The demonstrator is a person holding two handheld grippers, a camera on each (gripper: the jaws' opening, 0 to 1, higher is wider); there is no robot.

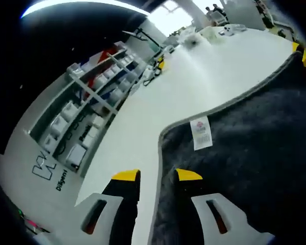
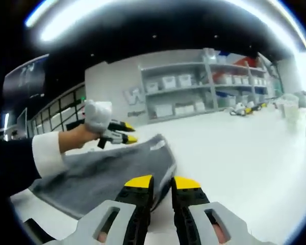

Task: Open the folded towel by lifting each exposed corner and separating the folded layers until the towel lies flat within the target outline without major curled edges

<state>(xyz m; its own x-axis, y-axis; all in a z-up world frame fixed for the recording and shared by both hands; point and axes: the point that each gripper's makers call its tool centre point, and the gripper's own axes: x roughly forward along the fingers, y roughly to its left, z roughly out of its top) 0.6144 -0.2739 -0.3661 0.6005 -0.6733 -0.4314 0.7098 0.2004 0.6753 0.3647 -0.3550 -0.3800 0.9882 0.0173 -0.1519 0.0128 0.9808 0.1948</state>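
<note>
Grey towel (image 2: 112, 171) spread on the white table (image 2: 245, 163), care label (image 1: 201, 132) up, near the hemmed corner. Long axis seemingly along the table's length, toward the shelving (image 2: 194, 92); label corner toward the shelving. Left gripper (image 1: 157, 176) poised over that hem, jaws slightly parted, holding nothing. Right gripper (image 2: 162, 182) at the near edge, likewise parted and empty. Risk: a shallow pinch slipping off the hem, or a one-sided pull skewing the cloth, curling an edge.

White table (image 1: 204, 76) with small clutter at its far end (image 1: 214, 30), shelving of white boxes (image 2: 194, 92) behind.
</note>
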